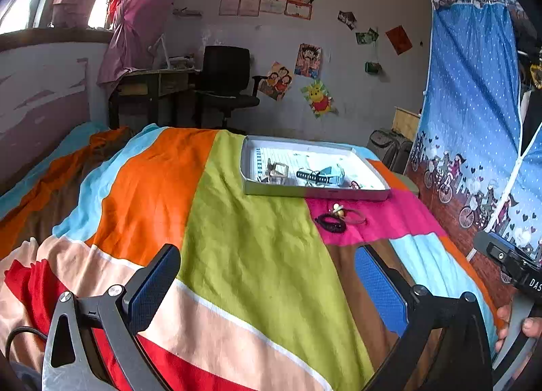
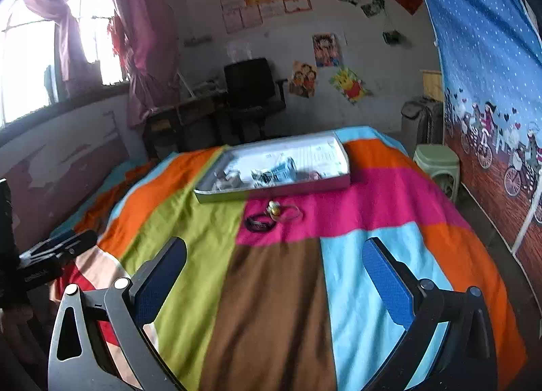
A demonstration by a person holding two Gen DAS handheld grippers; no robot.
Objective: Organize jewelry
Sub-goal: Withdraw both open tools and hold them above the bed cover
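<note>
A shallow white tray (image 1: 306, 194) (image 2: 342, 154) lies on the far part of the striped bedspread and holds a light blue watch (image 1: 330, 175) (image 2: 283, 167) and a small squarish piece (image 1: 277, 171). In front of it on the pink patch lie a black bracelet (image 1: 330, 223) (image 2: 259, 223) and a thin hoop with a yellow bead (image 1: 338, 211) (image 2: 274, 209). My left gripper (image 1: 267, 276) is open and empty, well short of them. My right gripper (image 2: 274, 265) is open and empty, also short of them.
The colourful bedspread (image 1: 237, 238) (image 2: 271, 306) covers the bed. A blue patterned fabric wardrobe (image 1: 474, 120) (image 2: 491, 86) stands at the right, with a green stool (image 2: 437, 164) and a suitcase (image 2: 420, 116). A desk and black chair (image 1: 225, 83) (image 2: 252, 89) stand by the far wall.
</note>
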